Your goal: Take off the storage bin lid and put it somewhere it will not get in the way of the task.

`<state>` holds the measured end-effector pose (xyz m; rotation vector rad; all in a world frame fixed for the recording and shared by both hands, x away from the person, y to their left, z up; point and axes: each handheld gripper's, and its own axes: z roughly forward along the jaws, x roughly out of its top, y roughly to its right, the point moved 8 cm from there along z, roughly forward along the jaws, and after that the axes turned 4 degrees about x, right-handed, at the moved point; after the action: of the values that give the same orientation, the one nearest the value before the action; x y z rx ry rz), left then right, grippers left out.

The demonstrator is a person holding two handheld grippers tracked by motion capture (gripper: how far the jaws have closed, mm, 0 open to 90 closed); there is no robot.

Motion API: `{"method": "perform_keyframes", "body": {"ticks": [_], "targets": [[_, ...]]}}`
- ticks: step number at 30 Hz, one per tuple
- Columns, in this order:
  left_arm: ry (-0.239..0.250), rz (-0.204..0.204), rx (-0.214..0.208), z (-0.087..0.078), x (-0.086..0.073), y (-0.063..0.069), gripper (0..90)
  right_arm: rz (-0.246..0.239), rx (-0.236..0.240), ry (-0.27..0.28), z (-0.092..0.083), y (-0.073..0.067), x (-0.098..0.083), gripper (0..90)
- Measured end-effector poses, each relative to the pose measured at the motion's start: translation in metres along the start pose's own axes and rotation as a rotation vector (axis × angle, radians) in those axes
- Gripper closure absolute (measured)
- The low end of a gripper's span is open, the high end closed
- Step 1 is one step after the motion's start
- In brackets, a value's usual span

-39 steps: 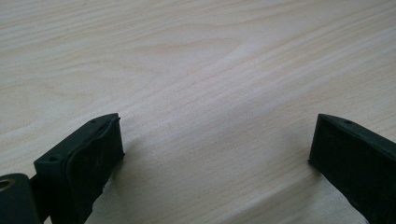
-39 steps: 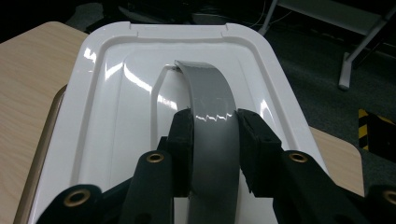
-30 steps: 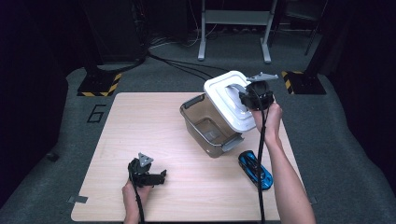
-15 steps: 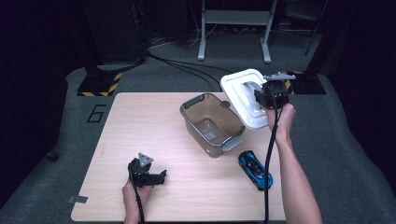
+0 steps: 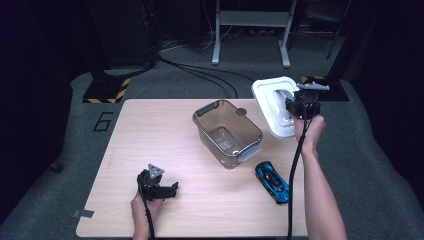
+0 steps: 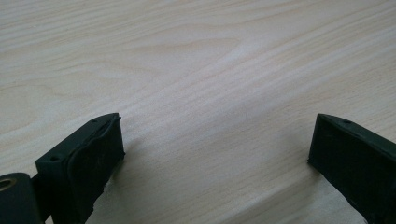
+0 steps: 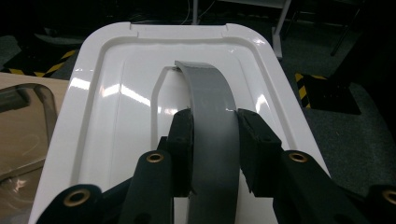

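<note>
Grey floor (image 5: 107,107) — "6" (image 5: 103,121) marked.

A shiny blue toy car (image 5: 272,181) lies on the pale wooden table (image 5: 150,135), near a clear plastic tub (image 5: 227,132).

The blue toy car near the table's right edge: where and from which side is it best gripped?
Probably across the narrow middle of the blue toy car, coming from straight above. It lies flat on its wheels on the light wooden table, long and slim, with free space along both flanks, clear of the clear plastic tub.
</note>
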<state>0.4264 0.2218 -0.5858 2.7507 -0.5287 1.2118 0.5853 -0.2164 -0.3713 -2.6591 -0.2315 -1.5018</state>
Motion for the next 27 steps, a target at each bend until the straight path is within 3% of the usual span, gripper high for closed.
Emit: {"method": "perform_keyframes", "body": {"ticks": [13, 27], "targets": [[0.0, 0.0, 0.0, 0.0, 0.0, 0.0, 3.2, 0.043, -0.046, -0.027, 0.018, 0.019, -0.025, 67.3], [0.001, -0.003, -0.001, 0.0, 0.0, 0.0, 3.3, 0.071, -0.094, -0.054, 0.038, 0.026, -0.05, 67.2]]}}
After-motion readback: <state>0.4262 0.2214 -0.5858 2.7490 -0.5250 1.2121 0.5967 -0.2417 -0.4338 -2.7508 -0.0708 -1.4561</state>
